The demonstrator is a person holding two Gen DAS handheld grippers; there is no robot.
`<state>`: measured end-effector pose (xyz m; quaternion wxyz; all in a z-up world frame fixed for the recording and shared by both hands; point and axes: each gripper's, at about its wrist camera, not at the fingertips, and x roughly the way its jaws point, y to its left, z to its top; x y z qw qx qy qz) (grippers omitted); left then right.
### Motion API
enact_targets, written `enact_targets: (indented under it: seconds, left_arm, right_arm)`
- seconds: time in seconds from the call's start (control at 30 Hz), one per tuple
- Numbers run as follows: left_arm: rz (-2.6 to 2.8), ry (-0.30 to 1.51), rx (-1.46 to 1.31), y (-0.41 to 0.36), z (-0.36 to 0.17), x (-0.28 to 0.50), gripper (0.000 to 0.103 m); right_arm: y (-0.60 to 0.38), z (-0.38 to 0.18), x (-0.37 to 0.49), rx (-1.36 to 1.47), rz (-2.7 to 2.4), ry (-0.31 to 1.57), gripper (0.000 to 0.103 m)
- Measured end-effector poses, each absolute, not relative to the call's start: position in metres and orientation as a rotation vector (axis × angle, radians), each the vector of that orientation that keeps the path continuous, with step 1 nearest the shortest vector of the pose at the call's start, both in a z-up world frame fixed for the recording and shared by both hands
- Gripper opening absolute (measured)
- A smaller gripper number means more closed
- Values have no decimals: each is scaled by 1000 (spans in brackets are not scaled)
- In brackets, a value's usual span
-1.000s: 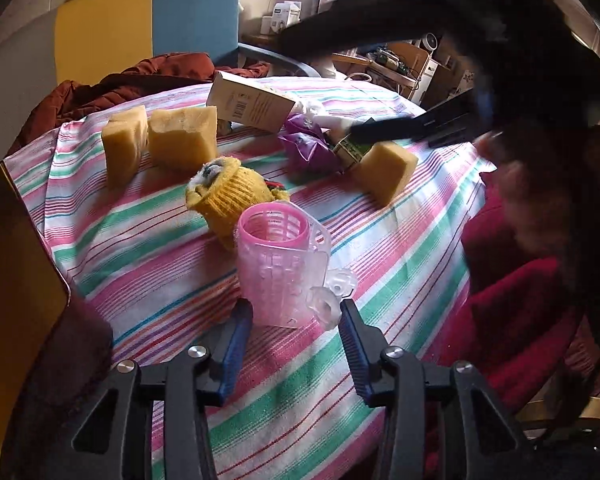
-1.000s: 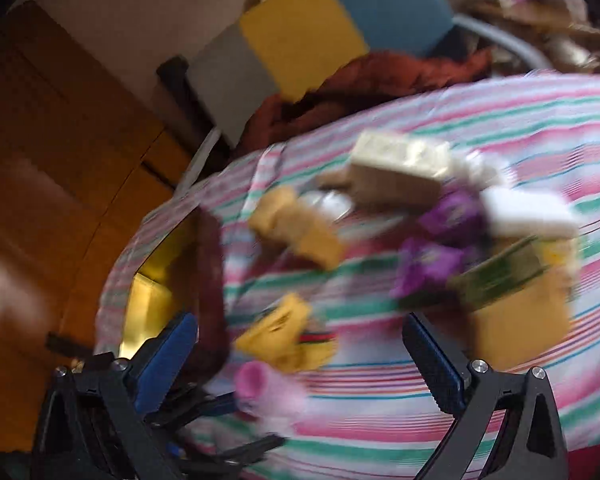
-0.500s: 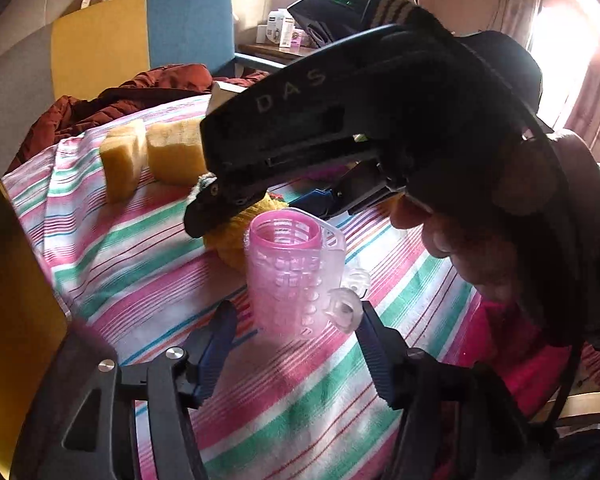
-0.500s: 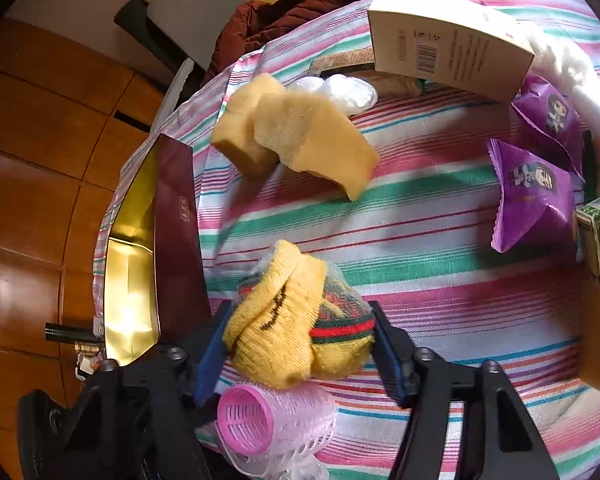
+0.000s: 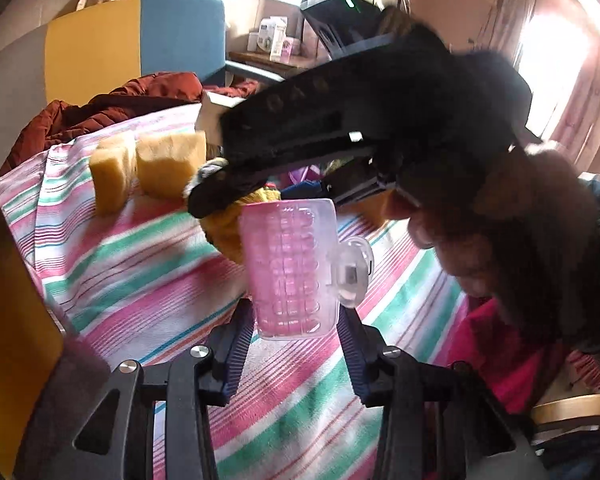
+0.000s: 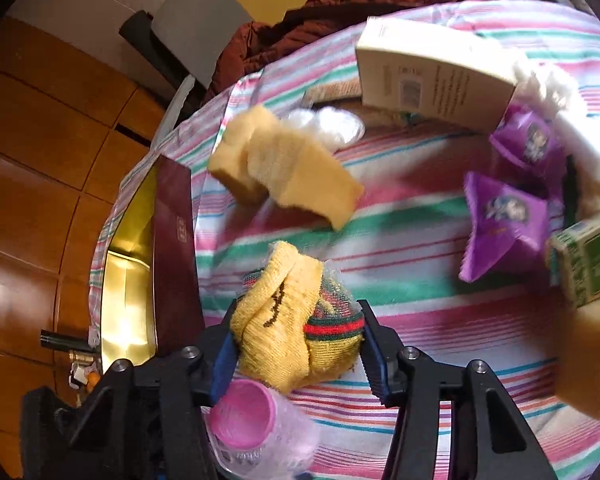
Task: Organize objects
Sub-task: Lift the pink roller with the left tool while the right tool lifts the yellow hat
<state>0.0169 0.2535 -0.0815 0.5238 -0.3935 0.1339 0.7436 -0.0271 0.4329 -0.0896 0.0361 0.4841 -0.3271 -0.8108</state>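
Pink curler [image 5: 290,268] is upright, pinched in the closing left hand-held gripper [image 5: 296,344]. Right hand-held gripper [image 6: 296,344] is squeezing shut on the yellow sock bundle [image 6: 296,320] on the striped surface [image 6: 420,280], probably both headed for the gold box [image 6: 128,280].

Sunlit window [image 5: 556,52] glares at upper right (washing detail out), motion blur throughout, edges bowed by fisheye.
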Motion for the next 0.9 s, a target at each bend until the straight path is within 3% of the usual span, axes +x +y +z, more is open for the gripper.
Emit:
enact_targets:
  seconds: [0.13,0.2,0.37,0.47,0.9]
  left_arm:
    - [1771,323,-985,259,-87,9,44]
    - [1760,332,-1014,264,-91,11,55]
    - [1753,318,-1065,268,-96,12,64]
    - [1759,267,-1088,269,-95,6,82]
    - [1759,319,-1122,300,-105,17,80]
  right_arm:
    - [435,-87,-28,1503,-2508,-982,54]
    - [433,-86,-26,1499,-2501,-976,53]
    - [431,-92,-26,1525,-2510,-967,53]
    - [435,-98,-24,1515,-2502,-1013,53]
    - [450,-111,-22,1457,-2434,-1105,53]
